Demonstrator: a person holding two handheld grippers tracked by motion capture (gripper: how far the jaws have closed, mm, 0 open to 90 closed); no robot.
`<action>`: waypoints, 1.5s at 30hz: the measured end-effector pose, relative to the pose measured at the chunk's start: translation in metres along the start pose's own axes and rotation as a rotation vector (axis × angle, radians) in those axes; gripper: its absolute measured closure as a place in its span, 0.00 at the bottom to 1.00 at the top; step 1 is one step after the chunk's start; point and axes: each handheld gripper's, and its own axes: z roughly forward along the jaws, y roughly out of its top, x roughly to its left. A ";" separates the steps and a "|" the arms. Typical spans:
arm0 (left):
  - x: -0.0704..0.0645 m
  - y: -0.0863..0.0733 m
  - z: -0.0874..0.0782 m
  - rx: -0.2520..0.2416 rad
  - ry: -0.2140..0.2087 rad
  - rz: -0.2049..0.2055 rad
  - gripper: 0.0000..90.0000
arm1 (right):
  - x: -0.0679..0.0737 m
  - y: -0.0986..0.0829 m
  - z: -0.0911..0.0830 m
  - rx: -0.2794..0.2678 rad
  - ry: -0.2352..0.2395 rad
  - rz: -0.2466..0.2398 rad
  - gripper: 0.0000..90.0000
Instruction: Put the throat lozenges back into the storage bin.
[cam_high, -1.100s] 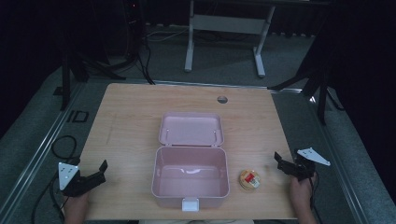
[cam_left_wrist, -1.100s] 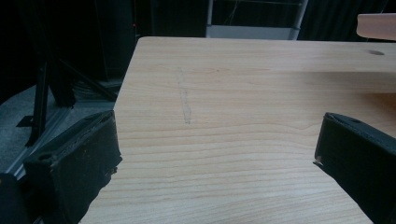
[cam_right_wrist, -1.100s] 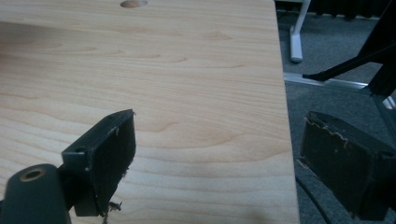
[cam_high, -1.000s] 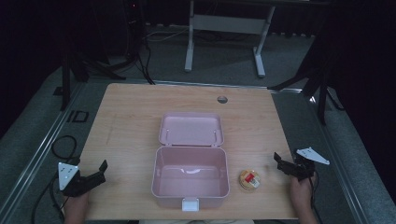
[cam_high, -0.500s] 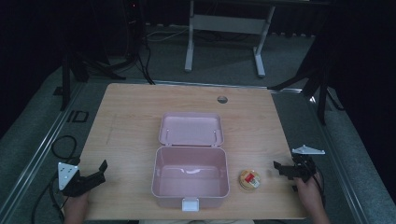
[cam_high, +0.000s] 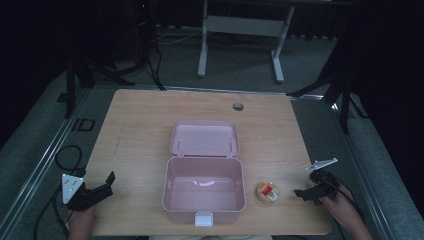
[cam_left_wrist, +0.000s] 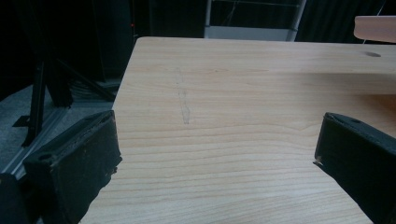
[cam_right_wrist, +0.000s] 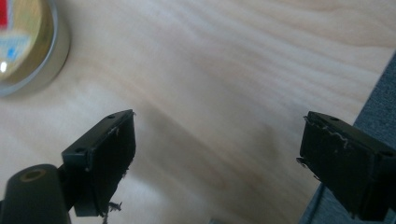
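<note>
A pink lunch box (cam_high: 204, 189) stands open at the middle front of the wooden table (cam_high: 145, 125), its lid (cam_high: 204, 138) laid back flat. Right of the box lies a small round gold tin (cam_high: 267, 192) with a red label; its edge shows as the tin (cam_right_wrist: 25, 44) in the right gripper view. My right gripper (cam_high: 306, 193) hovers open near the table's right front edge, pointing left toward the tin, nothing between its fingers (cam_right_wrist: 105, 158). My left gripper (cam_high: 104, 186) rests open at the left front corner, holding nothing, its fingers (cam_left_wrist: 77, 163) wide apart.
A round cable hole (cam_high: 238, 106) sits near the table's far edge. A white desk frame (cam_high: 240, 30) stands on the grey floor beyond. Black stands (cam_high: 75, 70) and cables flank the table. Bare wood lies between the left gripper and the box.
My right gripper has turned and dropped toward the table, its jaws now pointing left at the tin. The left gripper has stayed put.
</note>
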 end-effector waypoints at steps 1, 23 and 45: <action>0.000 0.000 0.000 0.000 0.000 0.000 0.00 | 0.001 0.001 -0.001 0.021 0.008 -0.021 0.11; 0.000 0.000 0.000 -0.003 -0.002 -0.001 0.00 | 0.027 0.017 -0.003 0.437 0.156 -0.289 0.14; 0.000 0.000 0.000 -0.004 -0.006 0.003 0.00 | 0.079 0.050 0.001 0.479 0.261 -0.541 0.15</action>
